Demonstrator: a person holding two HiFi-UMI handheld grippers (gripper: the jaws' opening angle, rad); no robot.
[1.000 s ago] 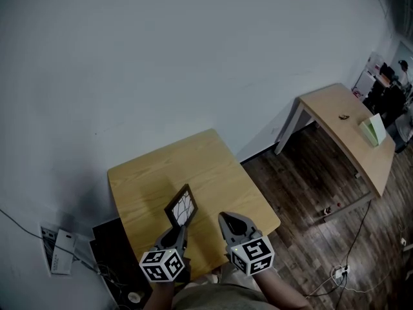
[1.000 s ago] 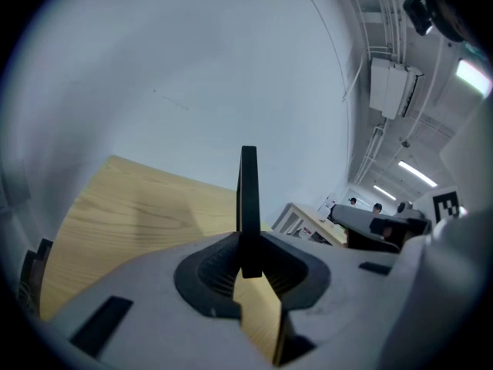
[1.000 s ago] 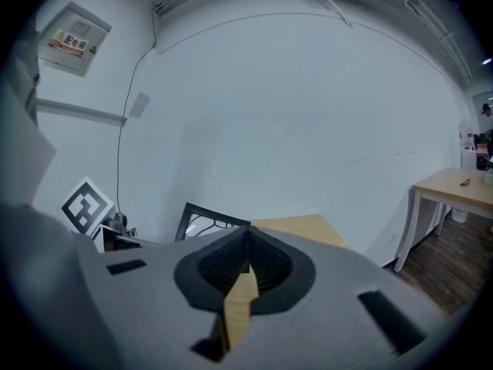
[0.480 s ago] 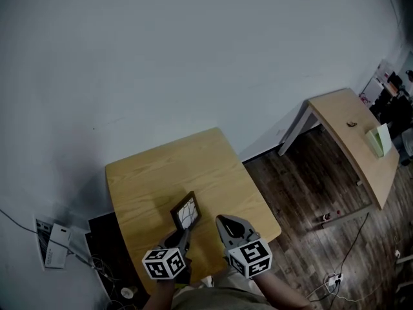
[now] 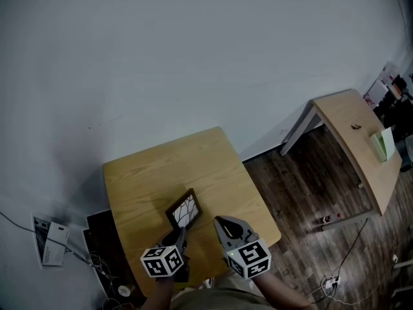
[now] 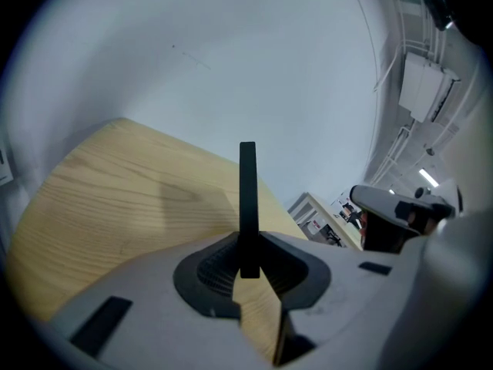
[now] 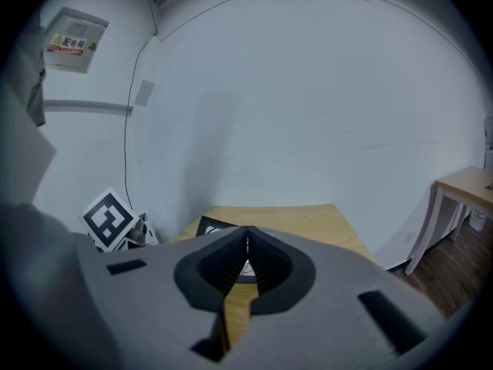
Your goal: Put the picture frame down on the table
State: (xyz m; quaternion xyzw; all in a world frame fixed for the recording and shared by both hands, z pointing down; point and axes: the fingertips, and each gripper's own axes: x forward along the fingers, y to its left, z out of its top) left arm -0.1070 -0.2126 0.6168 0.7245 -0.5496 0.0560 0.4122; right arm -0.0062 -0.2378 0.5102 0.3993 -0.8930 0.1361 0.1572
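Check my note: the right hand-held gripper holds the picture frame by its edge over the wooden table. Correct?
No, it is the left hand-held gripper that holds the picture frame by its edge over the wooden table. The left gripper view shows the frame's thin edge clamped between its jaws.

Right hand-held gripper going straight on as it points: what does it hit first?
Probably the picture frame, held by the left hand-held gripper: it shows just beyond the shut tips of the right hand-held gripper. Depth is unclear; it might meet the table instead.
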